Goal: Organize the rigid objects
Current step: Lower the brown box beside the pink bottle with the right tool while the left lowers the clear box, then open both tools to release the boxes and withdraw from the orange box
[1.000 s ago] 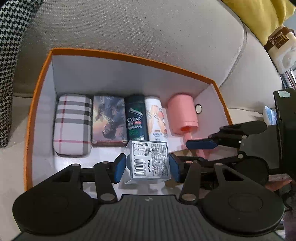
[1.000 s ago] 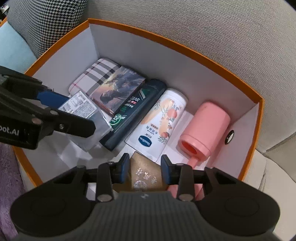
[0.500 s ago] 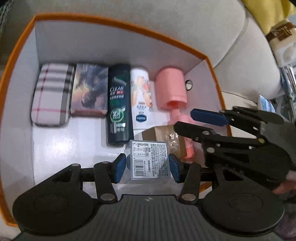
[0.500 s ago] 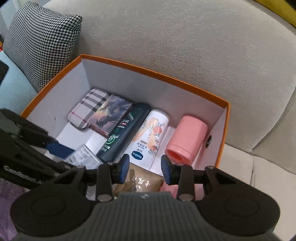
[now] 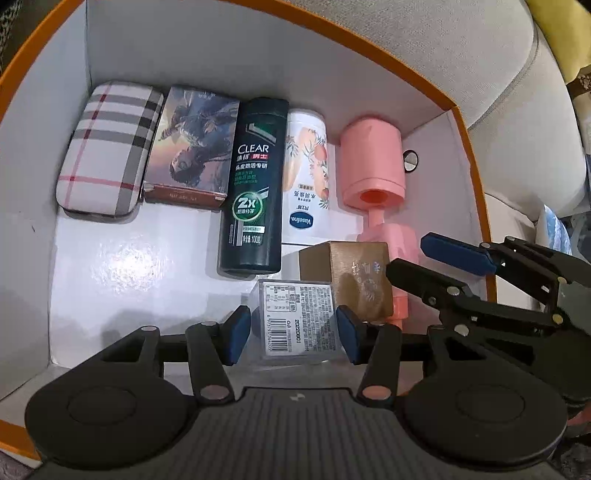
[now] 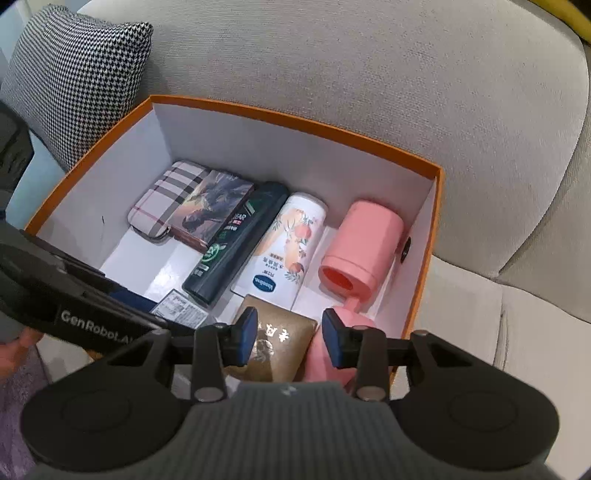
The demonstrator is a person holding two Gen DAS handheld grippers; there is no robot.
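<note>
An orange box with white inside point(image 5: 463, 122) point(image 6: 295, 114) sits on a sofa. Along its far wall lie a plaid case point(image 5: 109, 147), a picture box point(image 5: 190, 147), a dark CLEAR bottle point(image 5: 255, 184), a white Vaseline bottle point(image 5: 304, 177) and a pink bottle point(image 5: 371, 162). My left gripper point(image 5: 293, 332) is shut on a clear labelled box point(image 5: 295, 321), low inside the orange box beside a gold box point(image 5: 351, 277). My right gripper point(image 6: 290, 341) is open and empty above the gold box point(image 6: 273, 350), at the orange box's right end point(image 5: 439, 262).
A houndstooth cushion point(image 6: 74, 81) leans at the left of the box. The grey sofa back point(image 6: 369, 66) rises behind it. Bare white floor of the box point(image 5: 129, 266) lies in front of the plaid case. Yellow fabric point(image 5: 565, 33) is at the far right.
My left gripper has moved down and forward into the orange box with the clear box. My right gripper has let go of the gold box, opened and pulled back upward.
</note>
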